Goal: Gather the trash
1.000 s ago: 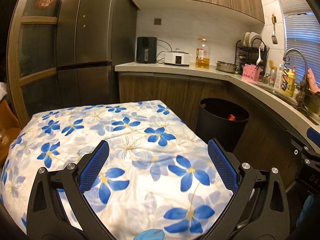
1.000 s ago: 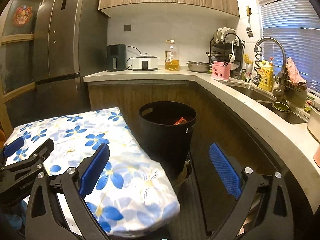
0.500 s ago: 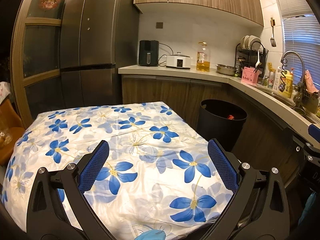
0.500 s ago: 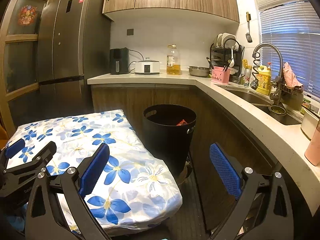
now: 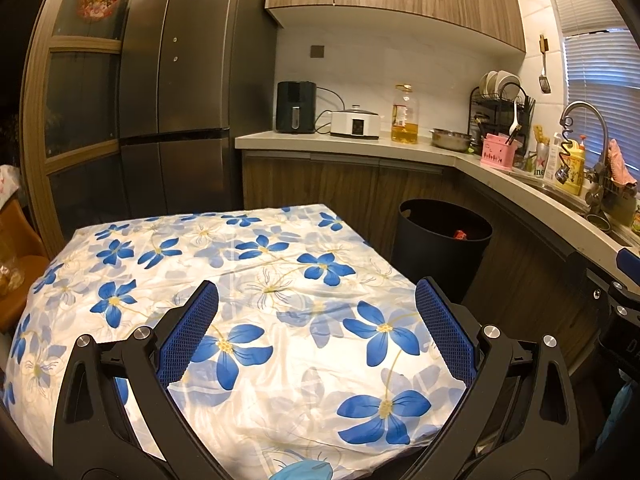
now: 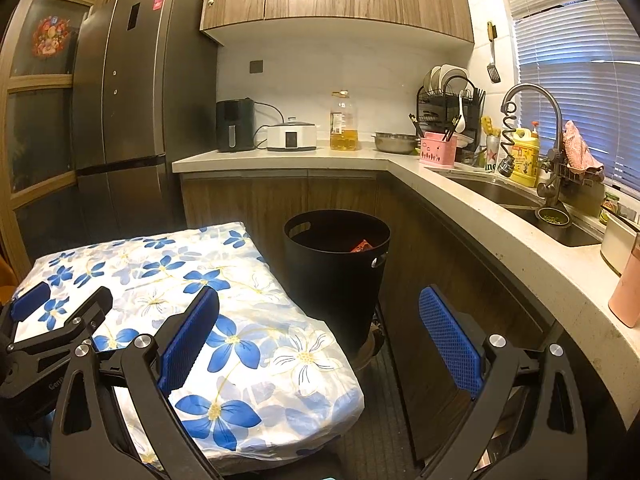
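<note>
A black trash bin (image 6: 337, 276) stands on the floor between the table and the cabinets, with a red-orange wrapper (image 6: 362, 246) inside. It also shows in the left wrist view (image 5: 438, 245), with the wrapper (image 5: 460, 234) at its rim. My left gripper (image 5: 316, 328) is open and empty above the table with the blue-flowered cloth (image 5: 240, 292). My right gripper (image 6: 318, 332) is open and empty, above the table's right edge (image 6: 256, 344) and short of the bin. The left gripper's fingers (image 6: 60, 312) show at the lower left of the right wrist view.
An L-shaped counter (image 6: 440, 184) carries an air fryer (image 6: 235, 125), a cooker (image 6: 291, 136), an oil bottle (image 6: 342, 122), a dish rack (image 6: 448, 100) and a sink (image 6: 520, 200). A tall fridge (image 5: 180, 92) stands at the left. A pink cup (image 6: 628, 288) sits near the counter's edge.
Both grippers have lifted and drawn back a little, so the table and bin sit lower and farther in view. Both stay open and empty.
</note>
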Tool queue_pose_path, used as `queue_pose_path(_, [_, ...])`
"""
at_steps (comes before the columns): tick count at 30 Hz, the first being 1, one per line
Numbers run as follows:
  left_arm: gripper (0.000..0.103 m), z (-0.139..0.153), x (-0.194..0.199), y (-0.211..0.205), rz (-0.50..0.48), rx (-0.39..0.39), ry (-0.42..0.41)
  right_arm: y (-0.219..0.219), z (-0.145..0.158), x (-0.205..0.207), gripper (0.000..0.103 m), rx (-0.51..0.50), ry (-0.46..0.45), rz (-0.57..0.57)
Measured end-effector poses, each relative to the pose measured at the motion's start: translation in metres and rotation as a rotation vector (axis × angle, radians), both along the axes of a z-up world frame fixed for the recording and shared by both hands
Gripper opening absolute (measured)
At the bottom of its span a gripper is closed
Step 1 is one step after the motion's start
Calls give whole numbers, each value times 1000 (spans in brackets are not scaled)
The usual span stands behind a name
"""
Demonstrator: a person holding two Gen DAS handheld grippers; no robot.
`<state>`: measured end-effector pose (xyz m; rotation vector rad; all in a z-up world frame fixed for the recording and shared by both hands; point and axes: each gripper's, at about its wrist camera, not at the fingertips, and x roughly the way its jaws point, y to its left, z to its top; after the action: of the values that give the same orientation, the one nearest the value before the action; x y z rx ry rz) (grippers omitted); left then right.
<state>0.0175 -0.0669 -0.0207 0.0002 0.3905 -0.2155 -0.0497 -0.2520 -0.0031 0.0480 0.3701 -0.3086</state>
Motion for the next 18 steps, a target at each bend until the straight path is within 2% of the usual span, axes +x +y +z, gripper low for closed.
queue_pose_path(18, [97,1,1,0,4,3,-2,3,1,1,96,0,0,5])
